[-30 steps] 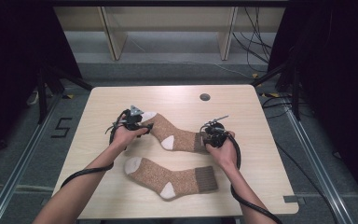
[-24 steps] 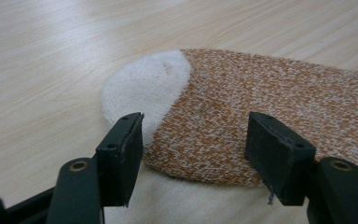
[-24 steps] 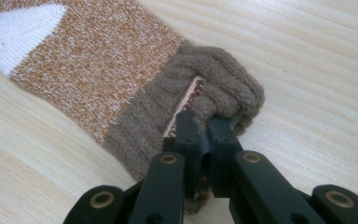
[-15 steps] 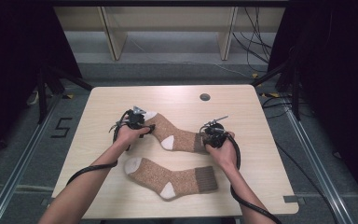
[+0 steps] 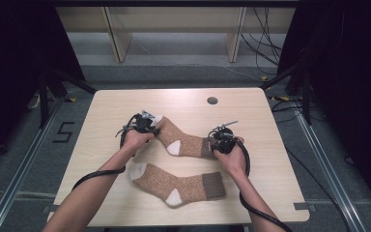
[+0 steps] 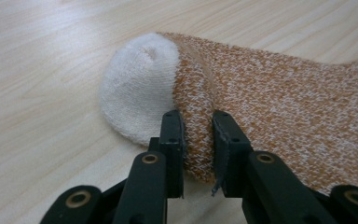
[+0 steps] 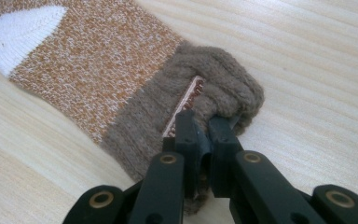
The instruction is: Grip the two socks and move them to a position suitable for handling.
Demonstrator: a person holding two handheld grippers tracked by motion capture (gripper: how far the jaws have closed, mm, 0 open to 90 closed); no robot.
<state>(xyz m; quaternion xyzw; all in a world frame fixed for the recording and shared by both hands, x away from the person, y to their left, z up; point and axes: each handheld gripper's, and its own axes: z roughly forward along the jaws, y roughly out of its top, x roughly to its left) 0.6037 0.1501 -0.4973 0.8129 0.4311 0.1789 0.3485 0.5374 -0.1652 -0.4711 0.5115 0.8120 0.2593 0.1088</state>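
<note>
Two orange-and-white flecked socks lie on the wooden table. The far sock [image 5: 186,141] stretches between both hands. My left gripper [image 5: 150,126] is shut on its fabric just behind the white toe [image 6: 137,91], pinching a fold of orange knit [image 6: 198,135]. Over at the sock's brown ribbed cuff [image 7: 205,93], my right gripper [image 5: 217,142] is shut, bunching the cuff up between its jaws. The near sock [image 5: 176,181] lies flat by the table's front, untouched, with its white toe at the left and brown cuff at the right.
A round cable hole [image 5: 212,100] sits near the table's [image 5: 106,106] back edge. Black cables trail from both grippers off the front edge. Wooden shelf legs and floor cables stand behind the table.
The left gripper and hand have shifted slightly along the sock's toe end. The right hand stays at the cuff. Both socks keep their places.
</note>
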